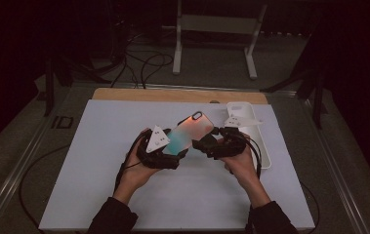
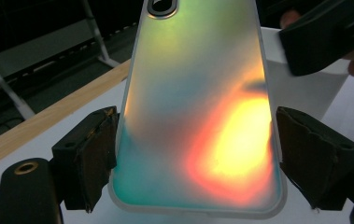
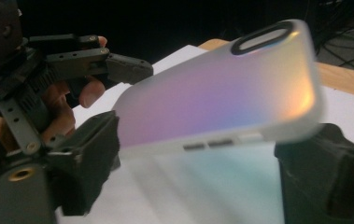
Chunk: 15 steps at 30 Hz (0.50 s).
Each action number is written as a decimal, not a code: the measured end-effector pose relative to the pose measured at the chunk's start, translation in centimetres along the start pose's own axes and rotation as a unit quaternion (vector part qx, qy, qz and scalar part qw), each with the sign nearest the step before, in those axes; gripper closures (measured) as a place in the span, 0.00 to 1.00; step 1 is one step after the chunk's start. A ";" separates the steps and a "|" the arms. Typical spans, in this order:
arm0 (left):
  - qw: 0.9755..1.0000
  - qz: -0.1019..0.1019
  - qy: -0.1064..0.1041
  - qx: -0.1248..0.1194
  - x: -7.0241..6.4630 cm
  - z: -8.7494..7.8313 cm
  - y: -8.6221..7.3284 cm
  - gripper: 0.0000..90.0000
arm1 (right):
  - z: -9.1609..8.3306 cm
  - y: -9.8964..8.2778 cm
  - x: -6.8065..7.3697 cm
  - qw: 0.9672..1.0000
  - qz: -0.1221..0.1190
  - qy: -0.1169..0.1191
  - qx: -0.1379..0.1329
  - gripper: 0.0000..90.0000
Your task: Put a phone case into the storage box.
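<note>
The left claw (image 2: 195,154) pinches the phone case (image 2: 198,116) by its long edges above the counter (image 1: 124,195). Its camera end points away toward the tray (image 1: 265,156). The right claw (image 3: 198,172) stands spread just beside and under the case's side edge, nearest it.

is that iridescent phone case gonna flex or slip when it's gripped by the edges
The phone case looks thin and frosted, so it probably flexes under squeeze. Its smooth, glossy rim may slip against the left gripper jaws. Likely light: it sticks out unsupported without sagging.
</note>
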State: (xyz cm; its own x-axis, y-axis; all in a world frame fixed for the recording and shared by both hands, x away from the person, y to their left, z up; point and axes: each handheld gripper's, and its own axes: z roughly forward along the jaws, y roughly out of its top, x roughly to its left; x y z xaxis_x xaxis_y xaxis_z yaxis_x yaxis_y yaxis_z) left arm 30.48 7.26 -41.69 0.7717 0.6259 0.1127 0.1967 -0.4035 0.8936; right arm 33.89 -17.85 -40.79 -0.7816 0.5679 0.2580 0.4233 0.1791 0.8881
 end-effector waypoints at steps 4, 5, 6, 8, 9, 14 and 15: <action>1.000 0.001 -0.001 -0.004 -0.4 0.2 0.2 0.19 | 0.4 0.4 0.2 1.000 0.011 -0.008 0.004 0.34; 1.000 -0.002 -0.002 -0.005 -0.4 0.2 0.2 0.19 | 0.5 0.5 0.2 1.000 0.017 -0.006 0.003 0.38; 1.000 -0.002 -0.002 -0.005 -0.4 0.2 0.2 0.19 | 0.5 0.5 0.2 1.000 0.017 -0.006 0.003 0.38; 1.000 -0.006 -0.004 -0.006 -0.6 0.3 0.2 0.19 | 0.4 0.8 0.2 0.999 0.032 0.003 -0.003 0.49; 1.000 -0.006 -0.004 -0.007 -0.7 0.4 0.2 0.19 | 0.5 0.9 0.2 0.999 0.033 0.004 -0.003 0.52; 1.000 -0.004 -0.013 -0.003 -1.2 0.8 0.4 0.19 | 0.7 1.1 0.5 0.999 0.037 0.015 -0.004 0.68; 1.000 -0.002 -0.013 0.000 -1.3 1.0 0.4 0.19 | 0.8 1.3 0.7 0.999 0.035 0.020 -0.003 0.76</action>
State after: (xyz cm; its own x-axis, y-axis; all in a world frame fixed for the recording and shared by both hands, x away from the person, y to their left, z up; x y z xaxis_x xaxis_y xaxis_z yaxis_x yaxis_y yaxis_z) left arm 30.12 5.63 -41.87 0.7870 0.6091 0.0982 0.1998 -0.4021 0.8935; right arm 34.30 -16.59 -39.81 -0.7683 0.5463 0.3336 0.4740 0.1353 0.8700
